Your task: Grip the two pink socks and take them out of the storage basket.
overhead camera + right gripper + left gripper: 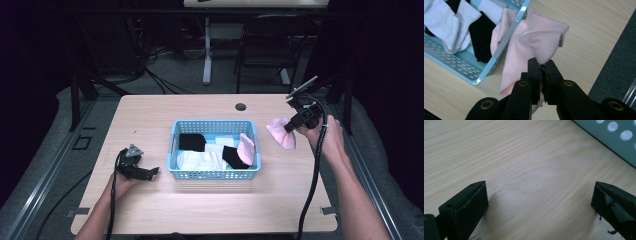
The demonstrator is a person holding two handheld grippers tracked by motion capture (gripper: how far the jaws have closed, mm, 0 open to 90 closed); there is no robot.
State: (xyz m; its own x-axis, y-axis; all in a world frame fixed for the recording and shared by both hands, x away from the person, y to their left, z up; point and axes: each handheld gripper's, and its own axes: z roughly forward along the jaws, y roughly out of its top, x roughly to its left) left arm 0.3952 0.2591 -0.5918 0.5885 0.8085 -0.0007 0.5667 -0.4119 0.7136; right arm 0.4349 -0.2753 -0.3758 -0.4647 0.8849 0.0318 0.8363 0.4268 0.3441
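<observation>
**Already clear of the basket: sock hangs right of it**

Your pink sock (281, 132) dangles from the right gripper (290, 127), fingers clenched on its edge, above the bench (150, 115) just right of the basket (215, 174). Left gripper (539, 202) rests released, well apart.

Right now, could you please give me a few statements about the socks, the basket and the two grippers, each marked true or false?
1. The right gripper is shut on a pink sock. True.
2. That sock lies inside the blue basket. False: it is held outside the basket, off its right side.
3. The left gripper holds a white sock. False: its jaws stand open over the bare table.
4. A second pink sock lies in the basket. True.
5. The basket holds black socks and white socks. True.
</observation>
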